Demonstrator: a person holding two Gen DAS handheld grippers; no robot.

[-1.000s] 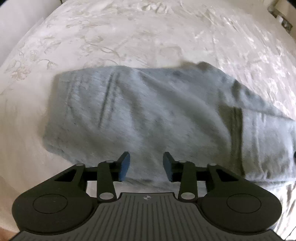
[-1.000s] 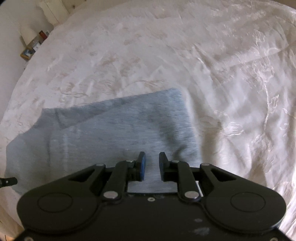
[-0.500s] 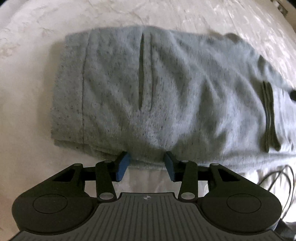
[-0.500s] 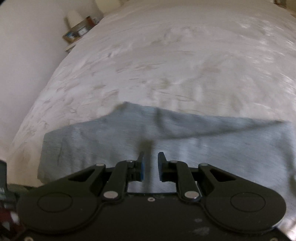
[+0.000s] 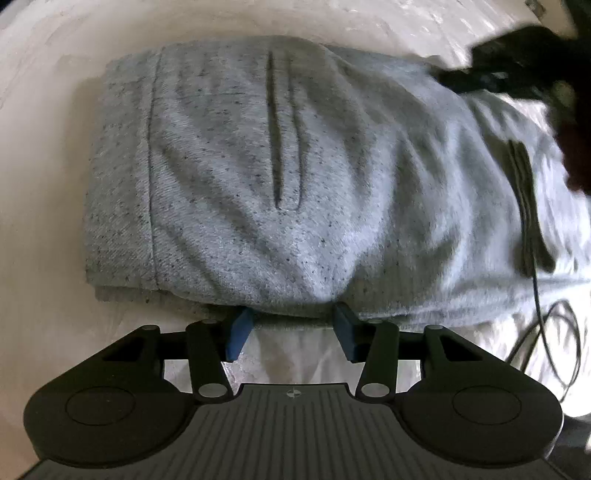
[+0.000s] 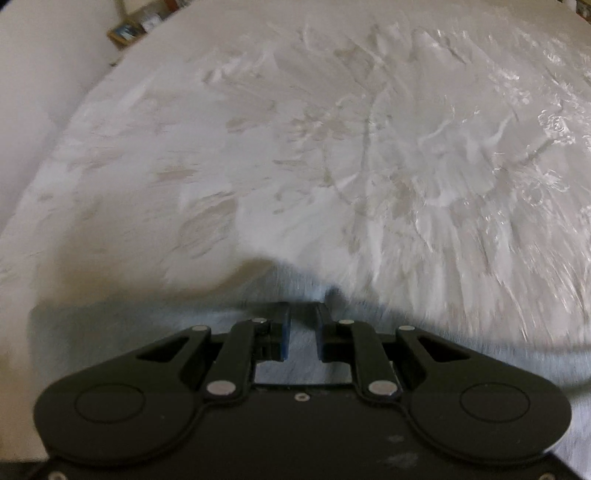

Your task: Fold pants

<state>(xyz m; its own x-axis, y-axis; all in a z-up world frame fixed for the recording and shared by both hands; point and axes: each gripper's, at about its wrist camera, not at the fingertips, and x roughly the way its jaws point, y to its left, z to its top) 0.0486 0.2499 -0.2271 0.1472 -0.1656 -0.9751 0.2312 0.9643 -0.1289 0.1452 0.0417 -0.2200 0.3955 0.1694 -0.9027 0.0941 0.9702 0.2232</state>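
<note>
While the grey pants [image 5: 280, 177] lie folded on the white embroidered bedspread [image 6: 332, 147], the left hand-held gripper [image 5: 293, 328] sits right at their near edge, pointing steeply down. Its blue pads [image 5: 238, 330] are set apart and widening at this very moment, the tips tucked just under the bulging fold of fabric, with bare bedspread showing between the fingers lower down. No pinch there: the cloth rests over the tips rather than being squeezed.

Look at the pants from the left wrist view: a stitched band runs down the left end, a long narrow pocket slit sits near the middle, and a darker patch with a thin black cord [image 5: 535, 280] lies off to the right, the cord looping onto the bedspread. Up in the top right corner, a dark blurred shape [image 5: 517, 74] hangs over the far end of the pants; too smeared to name for certain.

Over to the right wrist view, and it is streaked with motion blur. The right hand-held gripper [image 6: 303, 332] has its jaws drawing together, only a narrow gap left, with grey cloth [image 6: 306, 365] showing in that gap and beneath the fingers. Whether the pads actually bite the fabric, I cannot tell. Beyond, the bedspread stretches away to a small cluttered shelf [image 6: 140, 27] at the top left.
</note>
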